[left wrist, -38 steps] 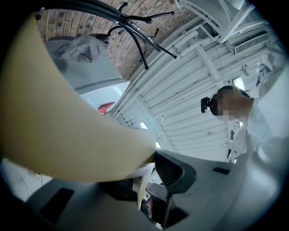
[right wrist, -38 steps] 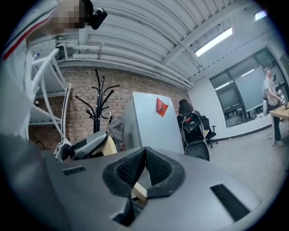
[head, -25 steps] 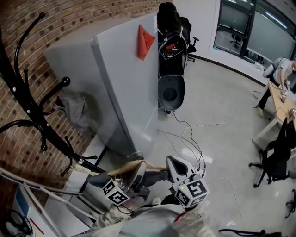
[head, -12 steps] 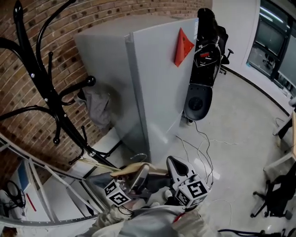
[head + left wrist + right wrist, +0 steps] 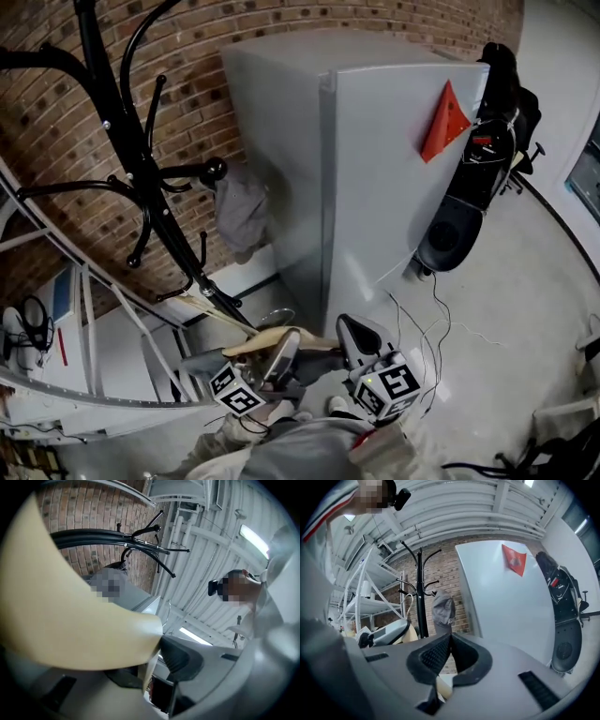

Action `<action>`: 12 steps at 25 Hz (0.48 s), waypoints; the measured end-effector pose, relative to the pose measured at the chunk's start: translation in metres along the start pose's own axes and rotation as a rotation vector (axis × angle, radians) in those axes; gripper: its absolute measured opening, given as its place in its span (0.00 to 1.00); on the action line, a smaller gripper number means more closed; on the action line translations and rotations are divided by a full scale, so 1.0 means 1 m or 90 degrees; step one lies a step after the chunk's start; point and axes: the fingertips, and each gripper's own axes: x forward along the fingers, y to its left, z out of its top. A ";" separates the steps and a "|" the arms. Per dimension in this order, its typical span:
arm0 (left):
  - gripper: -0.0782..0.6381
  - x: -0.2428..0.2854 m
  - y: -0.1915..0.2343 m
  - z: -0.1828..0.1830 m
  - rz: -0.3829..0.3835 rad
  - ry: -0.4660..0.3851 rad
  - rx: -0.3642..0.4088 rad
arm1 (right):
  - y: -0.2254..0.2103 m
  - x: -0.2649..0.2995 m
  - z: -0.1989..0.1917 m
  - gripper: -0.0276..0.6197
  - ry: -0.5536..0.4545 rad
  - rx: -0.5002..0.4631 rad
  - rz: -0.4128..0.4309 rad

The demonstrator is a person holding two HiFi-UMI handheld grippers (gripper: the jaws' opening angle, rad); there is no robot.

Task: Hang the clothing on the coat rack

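Wooden hanger (image 5: 258,340) crosswise, clamped in left hand-held gripper (image 5: 281,351), right hand-held gripper (image 5: 349,330) too.

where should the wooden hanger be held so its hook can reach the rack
By its flat arms, clear of the wire hook, coming from the edge opposite the hook, which leaves it free for the coat rack. The left hand-held gripper and right hand-held gripper are shut on the wooden hanger that way.

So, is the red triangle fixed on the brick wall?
No, the red triangle sits on the side of the grey cabinet, which stands in front of the brick wall.
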 end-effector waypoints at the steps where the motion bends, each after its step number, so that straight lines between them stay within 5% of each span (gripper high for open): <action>1: 0.28 -0.001 0.001 0.001 0.011 -0.009 0.005 | 0.000 0.003 0.000 0.08 0.003 0.000 0.014; 12: 0.28 -0.022 0.003 0.015 0.110 -0.094 0.068 | 0.018 0.030 -0.009 0.08 0.036 0.004 0.164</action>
